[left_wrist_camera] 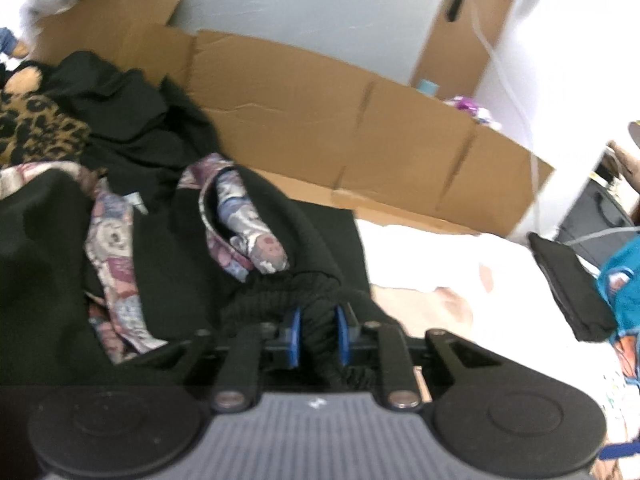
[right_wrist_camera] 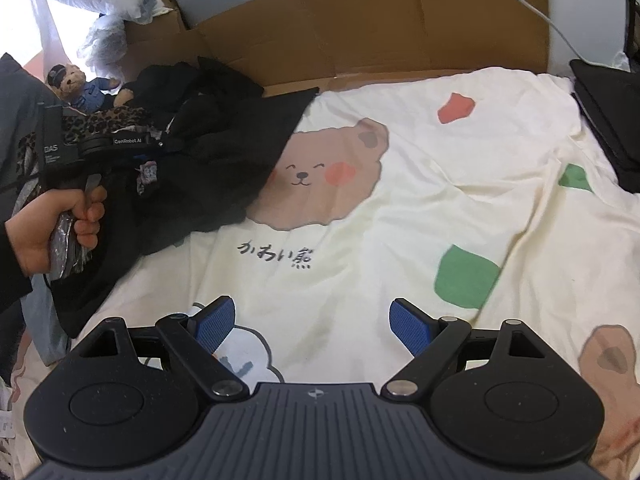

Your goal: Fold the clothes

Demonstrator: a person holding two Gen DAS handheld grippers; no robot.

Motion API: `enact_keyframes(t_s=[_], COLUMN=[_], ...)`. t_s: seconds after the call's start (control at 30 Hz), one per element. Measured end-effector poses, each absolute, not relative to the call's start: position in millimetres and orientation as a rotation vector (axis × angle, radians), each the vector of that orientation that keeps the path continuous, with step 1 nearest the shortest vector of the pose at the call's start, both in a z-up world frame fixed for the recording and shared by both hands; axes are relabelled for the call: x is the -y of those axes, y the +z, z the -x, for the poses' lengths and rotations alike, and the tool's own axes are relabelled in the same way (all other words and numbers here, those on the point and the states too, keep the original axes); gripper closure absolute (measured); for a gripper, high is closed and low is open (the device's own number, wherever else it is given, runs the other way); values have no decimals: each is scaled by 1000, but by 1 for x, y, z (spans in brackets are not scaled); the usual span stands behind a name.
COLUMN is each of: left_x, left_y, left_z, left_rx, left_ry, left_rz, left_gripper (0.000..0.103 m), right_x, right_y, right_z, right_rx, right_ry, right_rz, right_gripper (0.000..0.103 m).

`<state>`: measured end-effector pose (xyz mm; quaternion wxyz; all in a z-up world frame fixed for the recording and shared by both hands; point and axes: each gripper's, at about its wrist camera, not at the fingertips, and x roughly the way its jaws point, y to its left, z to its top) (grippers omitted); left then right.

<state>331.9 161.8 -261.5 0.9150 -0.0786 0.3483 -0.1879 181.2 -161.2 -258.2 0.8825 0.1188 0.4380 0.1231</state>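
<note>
While the left gripper (left_wrist_camera: 318, 332) is pinching the black garment (left_wrist_camera: 280, 248) between its fingers, the right gripper (right_wrist_camera: 312, 326) is hanging over the bed sheet (right_wrist_camera: 400, 220). Its fingers are spreading wide, holding nothing.

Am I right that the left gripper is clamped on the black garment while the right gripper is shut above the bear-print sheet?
Not quite: the right gripper is open, its blue pads spread wide above the bear-print sheet, as the right wrist view shows. The left gripper is indeed clamped on the black garment.
</note>
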Motion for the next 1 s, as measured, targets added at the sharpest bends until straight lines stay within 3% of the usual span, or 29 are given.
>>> enact_keyframes(t_s=[0.77,0.93,1.0], left_x=[-130,-124,-129], left_y=[-224,-228,-229], left_z=[-291,-286,-283], left_rx=[-653,-675,-671], left_ry=[-704,-726,-723], left_rz=[136,86,83], left_gripper=[87,77,64], right_x=[48,40,41], right_y=[-263,-268,-273], right_z=[-279,-290,-293], right_rx=[-764,-749,-768], right_ry=[437,452,442], right_rz=[-210,-220,-228], right_gripper=[15,15,15])
